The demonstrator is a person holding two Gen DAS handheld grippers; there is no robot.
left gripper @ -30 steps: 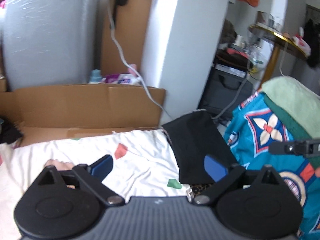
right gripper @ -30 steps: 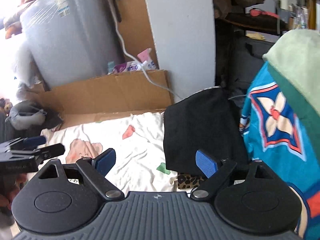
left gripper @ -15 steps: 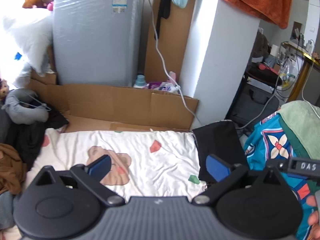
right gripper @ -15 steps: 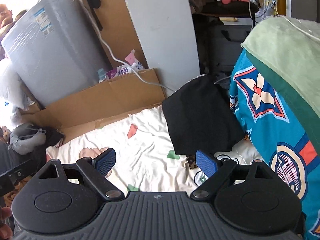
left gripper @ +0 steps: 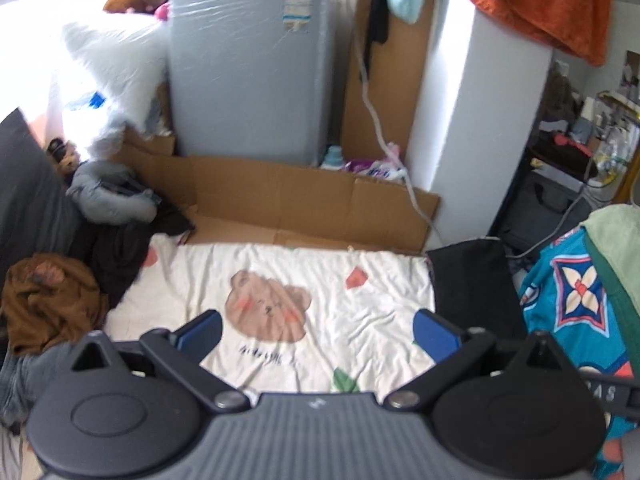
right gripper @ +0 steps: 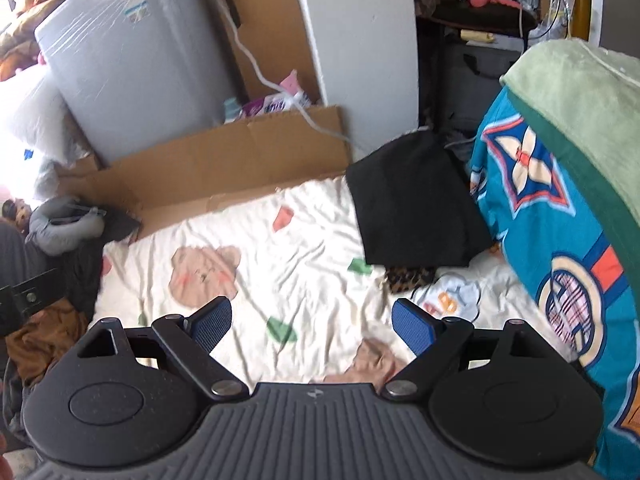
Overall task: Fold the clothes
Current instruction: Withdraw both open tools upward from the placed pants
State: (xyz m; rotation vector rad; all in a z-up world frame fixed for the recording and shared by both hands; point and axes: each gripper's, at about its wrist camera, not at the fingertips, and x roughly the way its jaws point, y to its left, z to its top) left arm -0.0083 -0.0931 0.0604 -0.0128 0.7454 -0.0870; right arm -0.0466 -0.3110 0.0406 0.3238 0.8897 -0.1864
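Hovering over the bed, both grippers empty. Left gripper (left gripper: 318, 334) has its blue pads spread wide, nothing between them, only the white bear-print sheet (left gripper: 280, 280) below. Right gripper (right gripper: 312, 326) same: jaws wide apart, holding nothing, above the same sheet (right gripper: 304, 248).

Clothes to fold:
- Folded black garment (right gripper: 412, 204) lies flat at the sheet's far right corner, touching the teal patterned blanket (right gripper: 560, 240) on its right side. In the left wrist view it sits ahead of the right pad (left gripper: 472, 284).
- Small leopard-print piece (right gripper: 408, 278) just beside the black garment's near edge, partly tucked under it.
- Unfolded pile off the sheet's left edge: brown garment (left gripper: 48, 300) crumpled nearest, dark clothing (left gripper: 116, 248) behind it, grey bundle (left gripper: 108, 200) further back. Right wrist view shows the same grey bundle (right gripper: 64, 228) and brown garment (right gripper: 44, 336), well apart from the right gripper.

Surroundings:
- Flattened cardboard (left gripper: 288, 208) stands along the far edge of the sheet.
- Grey plastic-wrapped appliance (left gripper: 256, 64) behind the cardboard, white pillar (left gripper: 476, 120) to its right, with a white cable (left gripper: 380, 128) hanging down between them.
- Pale green blanket (right gripper: 576, 104) sits on top of the teal one.
- Orange cloth (left gripper: 544, 4) draped over the top of the pillar.
- Edge of the left gripper's body (right gripper: 24, 300) shows at the left border of the right wrist view.
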